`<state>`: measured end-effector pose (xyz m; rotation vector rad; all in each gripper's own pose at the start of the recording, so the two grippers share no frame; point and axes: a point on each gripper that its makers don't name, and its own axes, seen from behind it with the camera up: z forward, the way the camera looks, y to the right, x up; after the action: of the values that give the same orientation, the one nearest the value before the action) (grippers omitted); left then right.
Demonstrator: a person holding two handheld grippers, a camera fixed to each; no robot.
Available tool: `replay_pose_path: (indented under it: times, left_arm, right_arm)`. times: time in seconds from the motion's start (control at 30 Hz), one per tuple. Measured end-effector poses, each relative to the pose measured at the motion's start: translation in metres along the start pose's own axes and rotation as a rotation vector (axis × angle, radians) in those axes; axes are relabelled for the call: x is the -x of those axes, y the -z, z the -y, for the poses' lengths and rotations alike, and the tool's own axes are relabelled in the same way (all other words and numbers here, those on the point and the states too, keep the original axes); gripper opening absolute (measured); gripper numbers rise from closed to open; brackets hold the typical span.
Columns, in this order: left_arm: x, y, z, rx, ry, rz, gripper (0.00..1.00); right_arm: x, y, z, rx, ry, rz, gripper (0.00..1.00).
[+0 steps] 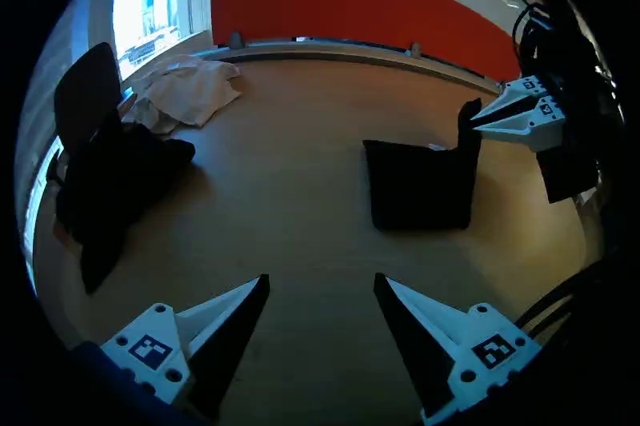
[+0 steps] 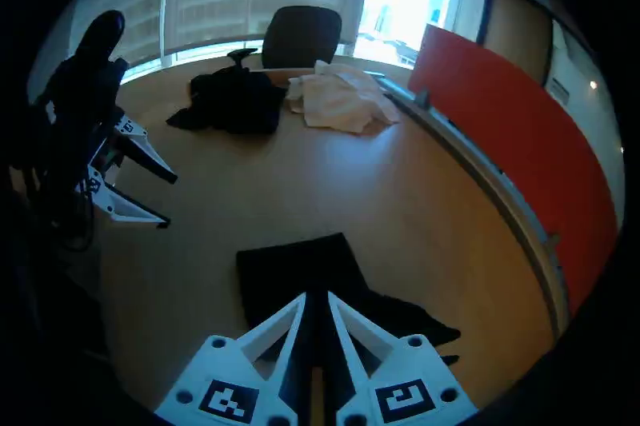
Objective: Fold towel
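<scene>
Your right hand-held gripper (image 2: 316, 298) clamps raised corner of towel (image 1: 420, 186); rest lies flat on table (image 1: 304, 186). Your left hand-held gripper (image 1: 320, 278) hangs open, empty, short of towel. Risk: thin corner bite slips, or unpinned cloth drags when you pull, skewing fold.

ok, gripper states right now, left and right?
Left gripper: open, holding nothing.
Right gripper: shut on the black towel, pinching a raised corner.
</scene>
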<state>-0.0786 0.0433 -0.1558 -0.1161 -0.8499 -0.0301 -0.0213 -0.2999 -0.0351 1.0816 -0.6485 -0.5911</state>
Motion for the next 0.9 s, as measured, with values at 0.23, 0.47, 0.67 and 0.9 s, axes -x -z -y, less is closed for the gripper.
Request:
replay_pose_path:
  times: [0.23, 0.47, 0.67, 0.9]
  left_arm:
    - [0.004, 0.002, 0.004, -0.004, 0.036, -0.002, 0.97]
    - [0.007, 0.002, 0.009, -0.008, 0.06, 0.002, 0.97]
    - [0.01, 0.003, 0.012, -0.01, 0.065, 0.005, 0.97]
    - [0.011, 0.003, 0.015, -0.01, 0.069, 0.009, 0.97]
  right_arm:
    - [-0.007, -0.049, 0.036, -0.098, 0.039, 0.028, 0.06]
    - [0.001, -0.086, 0.06, -0.161, 0.023, 0.069, 0.06]
    - [0.003, -0.09, 0.062, -0.163, 0.011, 0.074, 0.08]
    - [0.007, -0.082, 0.059, -0.158, -0.029, 0.071, 0.47]
